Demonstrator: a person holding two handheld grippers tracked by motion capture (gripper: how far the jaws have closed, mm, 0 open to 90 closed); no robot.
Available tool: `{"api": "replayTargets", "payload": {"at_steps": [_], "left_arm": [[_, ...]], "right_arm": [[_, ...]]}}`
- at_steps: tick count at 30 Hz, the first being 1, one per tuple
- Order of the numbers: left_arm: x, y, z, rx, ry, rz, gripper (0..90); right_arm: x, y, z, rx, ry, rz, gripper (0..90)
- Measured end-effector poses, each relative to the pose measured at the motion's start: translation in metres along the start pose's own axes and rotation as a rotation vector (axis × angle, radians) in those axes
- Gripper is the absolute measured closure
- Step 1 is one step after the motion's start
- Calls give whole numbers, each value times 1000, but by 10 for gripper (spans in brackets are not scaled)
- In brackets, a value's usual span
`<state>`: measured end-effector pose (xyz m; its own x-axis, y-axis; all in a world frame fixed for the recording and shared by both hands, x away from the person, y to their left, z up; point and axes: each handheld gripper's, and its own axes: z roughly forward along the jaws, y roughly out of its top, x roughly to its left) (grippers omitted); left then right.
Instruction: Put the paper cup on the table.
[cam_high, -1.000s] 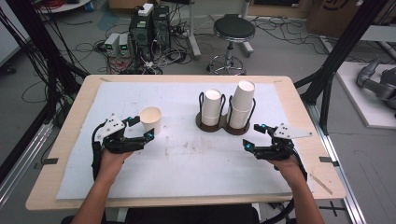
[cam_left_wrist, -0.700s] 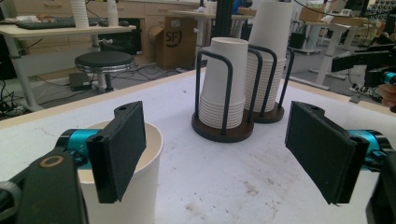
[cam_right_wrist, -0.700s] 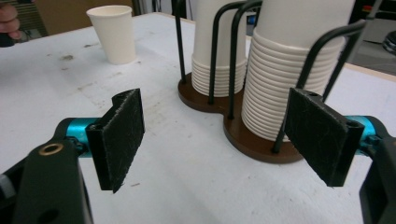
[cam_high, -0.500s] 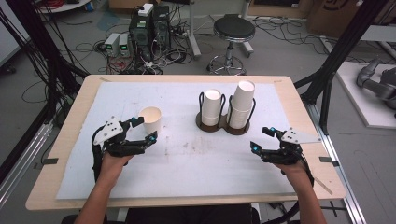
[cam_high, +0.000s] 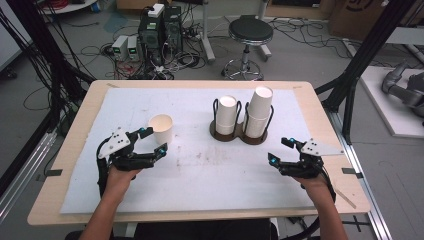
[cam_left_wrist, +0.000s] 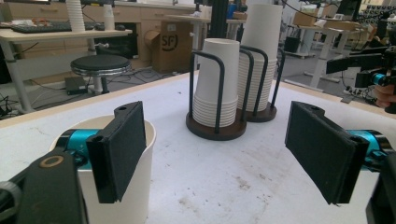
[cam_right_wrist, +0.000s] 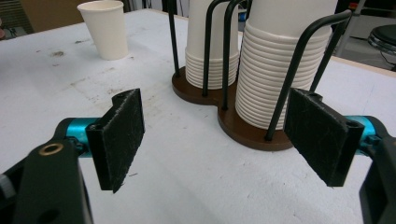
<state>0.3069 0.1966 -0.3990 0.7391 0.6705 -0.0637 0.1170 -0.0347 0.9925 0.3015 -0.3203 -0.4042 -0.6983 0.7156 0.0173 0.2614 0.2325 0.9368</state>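
On the white-covered worktop (cam_high: 200, 175) a single paper cup (cam_high: 161, 129) stands upright just beyond the left claw (cam_high: 152, 141), whose jaws are spread and empty, while the right claw (cam_high: 280, 150), likewise spread, sits near the cup rack (cam_high: 239, 133) holding two stacks.

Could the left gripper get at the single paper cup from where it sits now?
Probably yes. The left gripper is open right beside the single paper cup, with one of its jaws already at the cup's side, and nothing stands between them on the white sheet.
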Motion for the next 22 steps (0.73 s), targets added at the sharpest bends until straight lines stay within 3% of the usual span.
{"api": "replayTargets", "payload": {"at_steps": [22], "left_arm": [[1,-6,0,14,12,-6,205]], "right_arm": [[-3,-1,1,-1,-5,-1,212]]}}
